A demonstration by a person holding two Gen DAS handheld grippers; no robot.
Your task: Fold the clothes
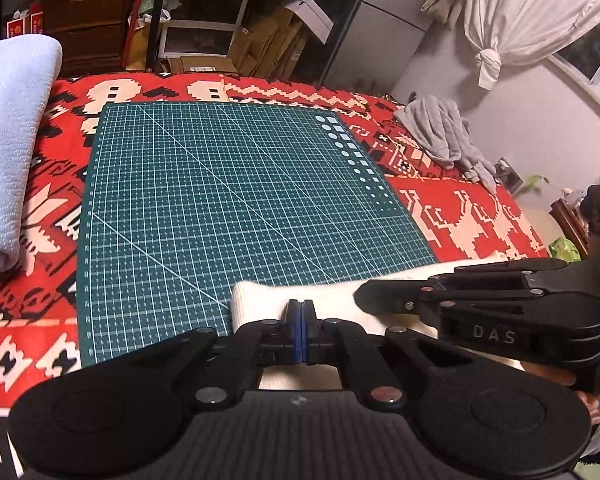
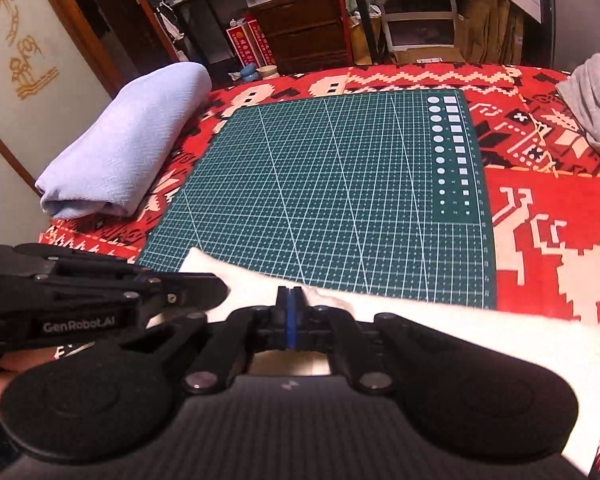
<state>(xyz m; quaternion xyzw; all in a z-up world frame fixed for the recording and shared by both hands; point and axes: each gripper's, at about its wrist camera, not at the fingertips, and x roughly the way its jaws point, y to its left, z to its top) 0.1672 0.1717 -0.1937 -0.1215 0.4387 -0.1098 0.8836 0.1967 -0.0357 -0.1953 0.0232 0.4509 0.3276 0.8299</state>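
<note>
Both hand-held grippers, left hand-held gripper (image 1: 301, 305) and right hand-held gripper (image 2: 289, 293), are clenching the white knitted garment's (image 1: 260, 300) edge just ahead of their jaws, probably readying a fold.

light: warm, dim indoor | focus: sharp centre | edges: fisheye-bent, dark corners

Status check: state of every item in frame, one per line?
Left tool: shut on the white cloth's edge.
Right tool: shut on the same cloth.
White cloth: lying at the near edge of the mat.
Cutting mat: flat, mostly bare.
Blue towel: folded, left of mat.
Grey garment: crumpled, unfolded.
</note>
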